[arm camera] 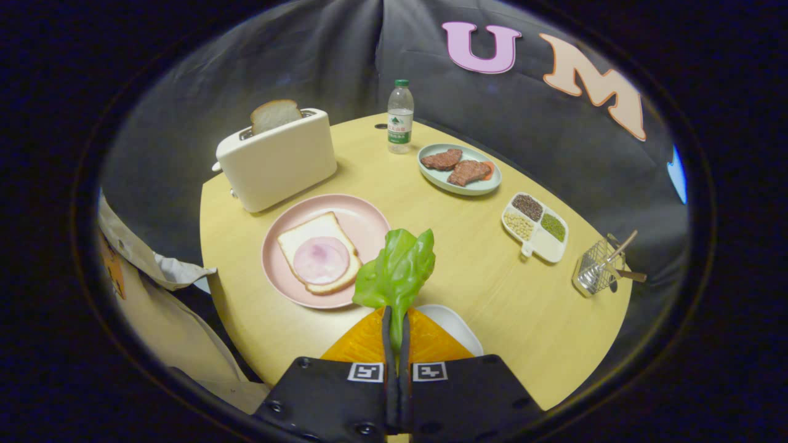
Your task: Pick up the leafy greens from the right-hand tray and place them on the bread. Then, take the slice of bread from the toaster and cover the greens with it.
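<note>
My gripper (pixel 396 329) is shut on the stem of the leafy greens (pixel 397 268), which stand up just ahead of the fingers, raised above the table. Beyond and left of the leaf lies a pink plate (pixel 363 219) with a bread slice (pixel 314 237) topped by a round slice of ham (pixel 321 260). Farther back on the left stands a white toaster (pixel 277 161) with a second bread slice (pixel 274 114) sticking out of its slot. A white tray (pixel 454 325) lies under the fingers on the right.
A water bottle (pixel 400 117) stands at the table's far edge. A pale green plate (pixel 458 180) with meat pieces sits right of it, then a divided dish (pixel 534 226) of beans and a wire basket (pixel 596 269). A person's sleeve (pixel 154 271) is at the left.
</note>
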Tool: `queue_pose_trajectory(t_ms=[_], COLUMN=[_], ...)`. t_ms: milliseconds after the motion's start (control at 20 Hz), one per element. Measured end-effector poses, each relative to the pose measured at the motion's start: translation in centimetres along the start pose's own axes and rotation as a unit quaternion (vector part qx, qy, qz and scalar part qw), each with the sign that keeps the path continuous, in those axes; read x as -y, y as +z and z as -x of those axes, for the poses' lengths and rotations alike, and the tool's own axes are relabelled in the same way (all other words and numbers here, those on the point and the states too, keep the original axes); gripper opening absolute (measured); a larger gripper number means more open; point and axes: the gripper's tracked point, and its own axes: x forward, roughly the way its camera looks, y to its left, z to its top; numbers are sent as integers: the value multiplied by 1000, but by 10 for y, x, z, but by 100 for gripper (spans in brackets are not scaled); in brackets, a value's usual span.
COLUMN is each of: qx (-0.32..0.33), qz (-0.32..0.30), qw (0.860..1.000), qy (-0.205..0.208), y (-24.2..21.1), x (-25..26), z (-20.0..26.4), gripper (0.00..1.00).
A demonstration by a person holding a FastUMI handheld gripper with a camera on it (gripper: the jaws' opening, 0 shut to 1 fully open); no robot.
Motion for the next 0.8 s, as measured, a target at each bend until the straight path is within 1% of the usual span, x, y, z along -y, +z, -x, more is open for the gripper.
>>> queue_pose_trajectory(t_ms=[250, 450, 800], qx=[7, 5, -27], qz=[6, 6, 21], qw=[1000, 998, 994], qy=[28, 63, 106], y=[28, 43, 45], x=[-40, -75, -116], z=[-20, -44, -82], gripper=[3, 3, 3])
